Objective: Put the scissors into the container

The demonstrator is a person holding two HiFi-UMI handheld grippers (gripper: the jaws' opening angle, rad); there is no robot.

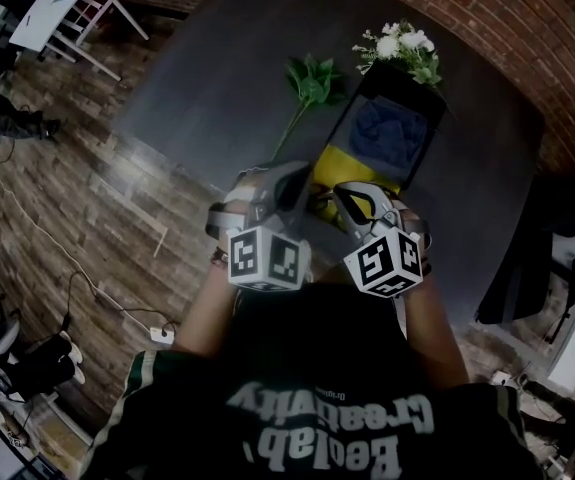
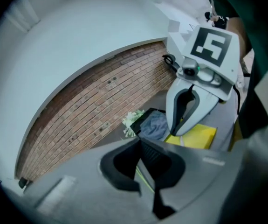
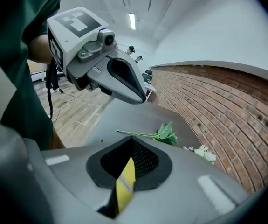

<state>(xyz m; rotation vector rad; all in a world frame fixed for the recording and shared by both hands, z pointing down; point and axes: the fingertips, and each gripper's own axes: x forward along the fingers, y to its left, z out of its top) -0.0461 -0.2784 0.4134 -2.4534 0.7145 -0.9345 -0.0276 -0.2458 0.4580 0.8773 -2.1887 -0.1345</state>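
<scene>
The left gripper (image 2: 144, 163) and right gripper (image 3: 127, 168) are both closed, empty, held above the table's near edge; the scissors show nowhere, perhaps hidden beneath them by the yellow sheet (image 1: 352, 168); best open one gripper, find the handles, then carry them to the black container (image 1: 342, 128).

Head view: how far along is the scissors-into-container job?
Done: nothing; the container shows a blue cloth, no scissors. In hand: nothing; left gripper and right gripper hover short of it, jaws together. Left: spotting the scissors, unseen here, then gripping and placing them.
</scene>
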